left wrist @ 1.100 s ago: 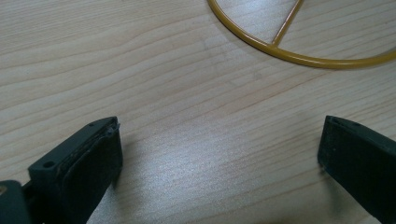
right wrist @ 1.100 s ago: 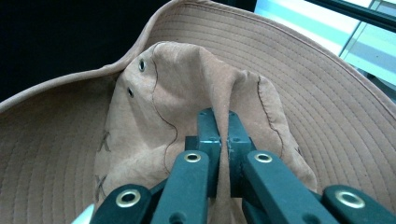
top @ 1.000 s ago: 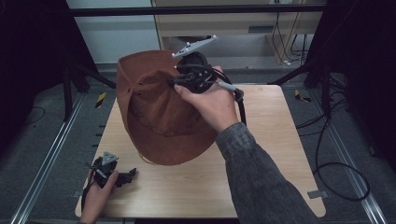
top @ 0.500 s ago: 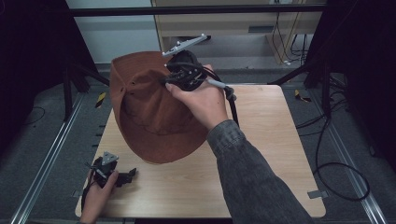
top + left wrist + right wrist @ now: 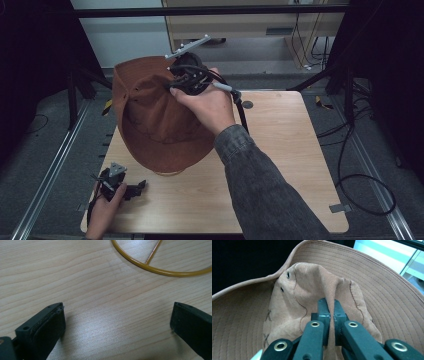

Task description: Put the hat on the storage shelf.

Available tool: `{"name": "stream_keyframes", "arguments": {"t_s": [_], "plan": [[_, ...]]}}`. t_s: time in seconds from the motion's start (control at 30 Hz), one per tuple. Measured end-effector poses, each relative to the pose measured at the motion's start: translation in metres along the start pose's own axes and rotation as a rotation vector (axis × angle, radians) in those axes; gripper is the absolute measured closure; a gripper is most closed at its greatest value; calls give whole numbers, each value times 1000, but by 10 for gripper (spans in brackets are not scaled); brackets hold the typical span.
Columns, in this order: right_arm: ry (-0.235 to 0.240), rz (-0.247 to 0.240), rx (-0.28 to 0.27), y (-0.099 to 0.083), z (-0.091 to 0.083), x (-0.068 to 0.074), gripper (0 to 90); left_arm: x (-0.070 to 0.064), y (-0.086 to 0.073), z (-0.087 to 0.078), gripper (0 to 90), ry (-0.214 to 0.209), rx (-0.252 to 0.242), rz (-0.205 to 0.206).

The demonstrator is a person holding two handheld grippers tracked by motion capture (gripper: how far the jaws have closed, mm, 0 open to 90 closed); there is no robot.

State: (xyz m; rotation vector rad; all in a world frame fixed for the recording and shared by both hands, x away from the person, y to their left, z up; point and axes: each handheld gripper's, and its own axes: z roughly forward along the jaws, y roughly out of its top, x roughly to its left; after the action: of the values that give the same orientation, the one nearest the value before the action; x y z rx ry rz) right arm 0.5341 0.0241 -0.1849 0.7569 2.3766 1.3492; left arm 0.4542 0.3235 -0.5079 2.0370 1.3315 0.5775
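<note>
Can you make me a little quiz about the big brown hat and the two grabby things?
1. True or false: the right gripper has pinched a fold of the brown hat between its fingers.
2. What is under the left gripper? A) the wooden table B) the hat C) a cable
3. Fill in: the left gripper's fingers are wide ____.

Key
1. True. In the right gripper view the fingers are closed on a ridge of the hat's crown.
2. A. Bare wood lies between its fingers, with a yellow ring farther off.
3. Open, holding nothing.
</note>
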Motion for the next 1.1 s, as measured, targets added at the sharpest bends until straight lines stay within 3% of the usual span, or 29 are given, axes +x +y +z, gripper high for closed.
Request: {"name": "stream_keyframes", "arguments": {"t_s": [1.1], "plan": [[33,-9,32,0,29,9,892,0,0,0,0,-3,1,-2]]}}
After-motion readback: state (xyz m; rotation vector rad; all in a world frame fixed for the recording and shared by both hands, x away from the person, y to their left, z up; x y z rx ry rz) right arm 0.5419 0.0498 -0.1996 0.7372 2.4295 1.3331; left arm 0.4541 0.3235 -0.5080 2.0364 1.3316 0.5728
